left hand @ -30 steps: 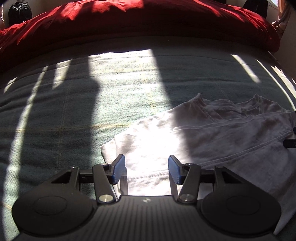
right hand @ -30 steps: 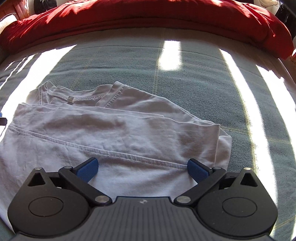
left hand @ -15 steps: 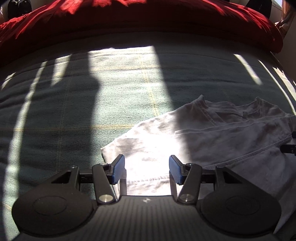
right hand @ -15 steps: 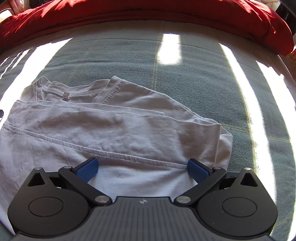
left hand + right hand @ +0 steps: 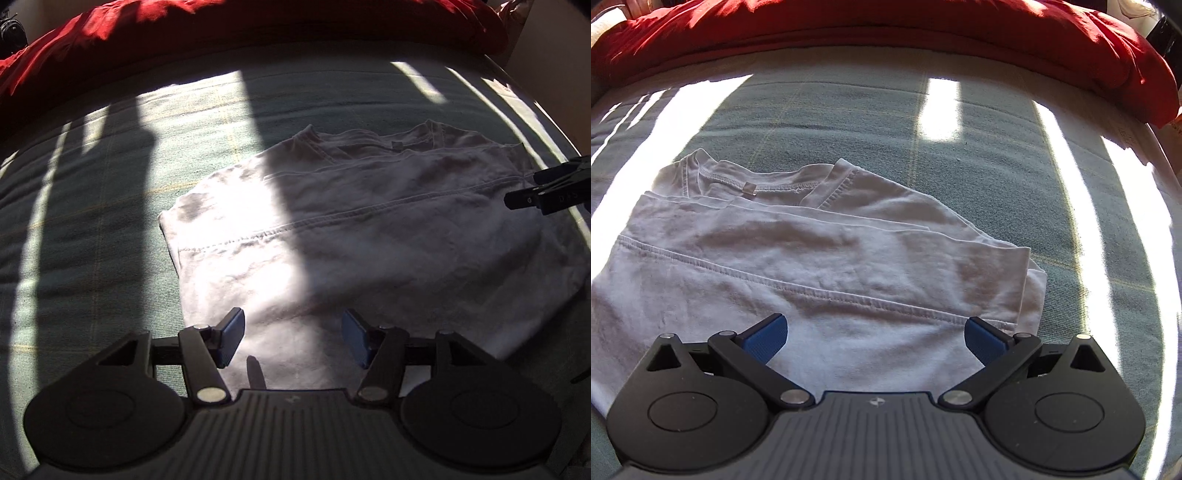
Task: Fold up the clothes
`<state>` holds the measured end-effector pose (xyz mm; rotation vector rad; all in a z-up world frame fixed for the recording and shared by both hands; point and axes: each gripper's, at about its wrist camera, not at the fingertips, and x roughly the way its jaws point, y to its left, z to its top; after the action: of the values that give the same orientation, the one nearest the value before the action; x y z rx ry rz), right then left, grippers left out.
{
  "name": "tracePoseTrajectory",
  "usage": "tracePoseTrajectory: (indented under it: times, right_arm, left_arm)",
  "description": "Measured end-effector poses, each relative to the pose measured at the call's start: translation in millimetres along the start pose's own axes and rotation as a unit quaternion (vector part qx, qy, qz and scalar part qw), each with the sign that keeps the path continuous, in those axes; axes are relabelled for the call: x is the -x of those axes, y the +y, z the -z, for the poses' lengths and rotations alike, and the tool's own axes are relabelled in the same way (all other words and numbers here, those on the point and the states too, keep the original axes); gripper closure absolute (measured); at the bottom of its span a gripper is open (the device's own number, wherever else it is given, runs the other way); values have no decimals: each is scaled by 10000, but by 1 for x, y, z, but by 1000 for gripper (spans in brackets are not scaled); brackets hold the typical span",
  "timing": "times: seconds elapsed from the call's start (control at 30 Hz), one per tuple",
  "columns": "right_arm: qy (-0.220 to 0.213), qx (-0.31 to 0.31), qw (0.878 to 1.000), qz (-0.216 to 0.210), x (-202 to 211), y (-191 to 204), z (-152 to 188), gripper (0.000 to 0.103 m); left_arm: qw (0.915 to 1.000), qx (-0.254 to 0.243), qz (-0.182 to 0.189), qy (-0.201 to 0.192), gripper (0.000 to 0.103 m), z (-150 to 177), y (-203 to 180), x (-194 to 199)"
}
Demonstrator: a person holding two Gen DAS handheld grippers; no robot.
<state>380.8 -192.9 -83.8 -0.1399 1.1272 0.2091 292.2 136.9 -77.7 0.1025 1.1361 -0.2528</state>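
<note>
A white T-shirt (image 5: 369,236) lies folded flat on the green bedspread (image 5: 92,206), collar at the far side. It also shows in the right wrist view (image 5: 812,266), with its collar tag toward the far left. My left gripper (image 5: 291,339) is open and empty over the shirt's near left part. My right gripper (image 5: 875,339) is wide open and empty over the shirt's near edge, close to its right side. The right gripper's black fingers (image 5: 546,192) show at the right edge of the left wrist view.
A red duvet (image 5: 886,40) is bunched along the far side of the bed. Stripes of sunlight and shadow cross the bedspread (image 5: 1089,221). The bed's right edge (image 5: 535,99) runs near a pale wall.
The left gripper has pulled back and risen, so more of the shirt shows in its view. The right gripper has drawn back a little. Both stay open; the shirt lies still.
</note>
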Motion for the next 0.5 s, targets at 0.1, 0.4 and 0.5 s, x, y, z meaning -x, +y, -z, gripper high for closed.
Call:
tracePoseTrajectory:
  times: [0.1, 0.4, 0.5]
  right_arm:
    - [22, -58, 10000, -37, 6, 6, 11, 0]
    - [88, -229, 9996, -148, 25, 22, 43, 0]
    - [105, -261, 9994, -181, 28, 25, 48, 0]
  left_arm:
    - [10000, -77, -50, 31, 44, 19, -7, 2]
    - [9994, -239, -265, -41, 43, 59, -18, 1]
    - [9996, -179, -230, -20, 43, 65, -17, 3]
